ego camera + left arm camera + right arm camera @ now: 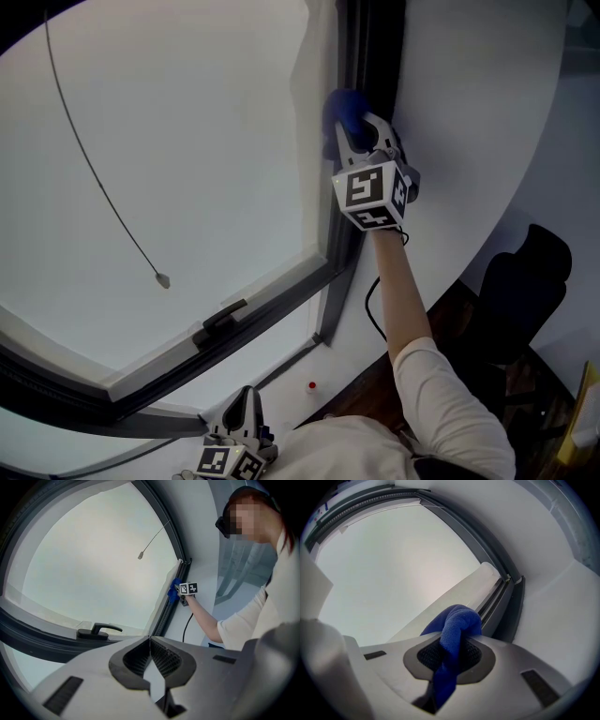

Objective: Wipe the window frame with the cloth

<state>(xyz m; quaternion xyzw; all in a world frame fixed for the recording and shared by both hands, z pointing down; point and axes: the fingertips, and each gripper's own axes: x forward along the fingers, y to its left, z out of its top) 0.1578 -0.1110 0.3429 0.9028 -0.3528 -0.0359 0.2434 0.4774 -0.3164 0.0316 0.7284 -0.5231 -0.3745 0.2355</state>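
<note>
1. The blue cloth [341, 111] is bunched into a wad against the right upright of the window frame [364, 52], high on that upright and well above the frame's lower right corner. In the right gripper view the wad bulges out past the jaw tips, and it touches the pale strip beside the dark channel.
2. Your right gripper [360, 129] is clamped on the cloth. The right gripper view shows the fabric pinched between both pads, with a tail hanging down behind them.
3. Your right arm reaches up to it, with a white sleeve at the elbow.
4. A black cable [372, 311] loops down the white wall [469, 141] just beside the upright.
5. A dark window handle [223, 319] sits on the frame's bottom rail, left of the lower right corner.
6. A thin cord with a small weight [162, 279] hangs across the pane.
7. Your left gripper [246, 401] is low, below the bottom rail and well apart from the cloth. Its jaws are together at the tips with nothing between them.
8. A dark chair [520, 291] stands on the floor at the right, and a small red-topped thing [311, 385] lies near the foot of the wall.
</note>
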